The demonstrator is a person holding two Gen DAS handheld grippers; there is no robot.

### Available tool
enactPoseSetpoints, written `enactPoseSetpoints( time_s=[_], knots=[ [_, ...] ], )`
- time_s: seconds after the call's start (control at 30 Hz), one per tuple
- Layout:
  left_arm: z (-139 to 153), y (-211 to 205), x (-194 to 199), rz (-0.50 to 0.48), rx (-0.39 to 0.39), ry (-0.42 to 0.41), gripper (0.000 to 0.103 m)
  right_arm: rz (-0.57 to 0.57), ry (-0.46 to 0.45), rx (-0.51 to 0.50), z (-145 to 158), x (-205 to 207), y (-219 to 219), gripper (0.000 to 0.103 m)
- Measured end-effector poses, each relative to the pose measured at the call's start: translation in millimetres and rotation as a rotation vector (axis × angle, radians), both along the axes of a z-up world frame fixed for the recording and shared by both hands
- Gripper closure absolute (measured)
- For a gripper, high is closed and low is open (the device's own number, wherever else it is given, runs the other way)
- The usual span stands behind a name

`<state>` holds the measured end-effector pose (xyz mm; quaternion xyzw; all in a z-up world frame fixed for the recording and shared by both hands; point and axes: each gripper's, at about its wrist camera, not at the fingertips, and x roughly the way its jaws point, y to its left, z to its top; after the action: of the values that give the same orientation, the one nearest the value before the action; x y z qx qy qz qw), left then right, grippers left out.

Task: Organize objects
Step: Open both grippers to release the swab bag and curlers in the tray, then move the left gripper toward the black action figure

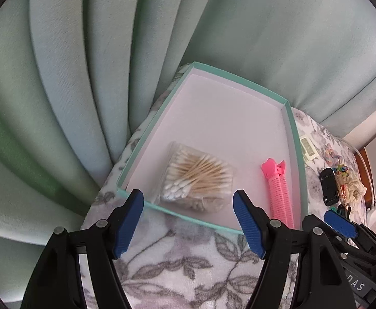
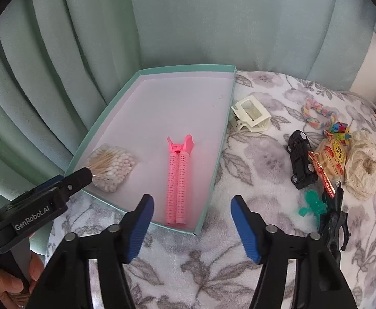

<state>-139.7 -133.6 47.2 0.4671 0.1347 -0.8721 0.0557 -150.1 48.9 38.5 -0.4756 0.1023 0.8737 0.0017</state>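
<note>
A shallow teal-rimmed tray [image 1: 226,108] with a white floor lies on a floral blanket. A clear pack of cotton swabs [image 1: 198,177] rests in its near left corner, and a pink hair clip [image 1: 280,193] lies near its right wall. My left gripper [image 1: 188,219] is open just in front of the swab pack, holding nothing. In the right wrist view, my right gripper [image 2: 191,221] is open and empty above the tray's [image 2: 182,103] near edge, just short of the pink clip [image 2: 179,182]. A left finger [image 2: 81,177] touches or nearly touches the swab pack [image 2: 113,166].
On the blanket right of the tray lie a cream claw clip [image 2: 249,114], a black toy car [image 2: 301,159], a snack packet [image 2: 327,162], a lace scrunchie [image 2: 365,164], a teal item [image 2: 311,203], a black figure [image 2: 334,219] and a rainbow braid [image 2: 314,114]. Green curtains hang behind.
</note>
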Motion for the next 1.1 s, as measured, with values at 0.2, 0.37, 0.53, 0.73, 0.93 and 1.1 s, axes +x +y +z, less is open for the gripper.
enactPoseSetpoints(
  time_s=[0.2, 0.37, 0.53, 0.73, 0.93, 1.1],
  knots=[
    [-8.4, 0.9, 17.8, 0.043, -0.008, -0.015, 0.019, -0.034, -0.008, -0.008, -4.8, 18.1, 10.1, 0.015],
    [-9.4, 7.8, 28.0, 0.057, -0.038, -0.001, 0.006, -0.038, -0.003, 0.002, -6.7, 33.5, 13.4, 0.000],
    [-5.6, 11.3, 42.1, 0.051, -0.080, 0.019, 0.005, -0.050, 0.001, 0.008, -7.9, 47.1, 18.8, 0.000],
    [0.5, 24.2, 48.1, 0.025, -0.104, 0.031, 0.005, -0.075, 0.010, -0.001, -4.3, 63.1, 27.6, 0.000],
    [13.0, 41.1, 57.9, -0.036, -0.096, 0.045, 0.005, -0.114, 0.032, 0.024, 6.2, 80.5, 40.7, 0.000],
    [20.2, 62.7, 59.3, -0.083, -0.105, 0.056, 0.005, -0.140, 0.043, 0.046, 12.7, 96.1, 55.2, 0.000]
  ],
)
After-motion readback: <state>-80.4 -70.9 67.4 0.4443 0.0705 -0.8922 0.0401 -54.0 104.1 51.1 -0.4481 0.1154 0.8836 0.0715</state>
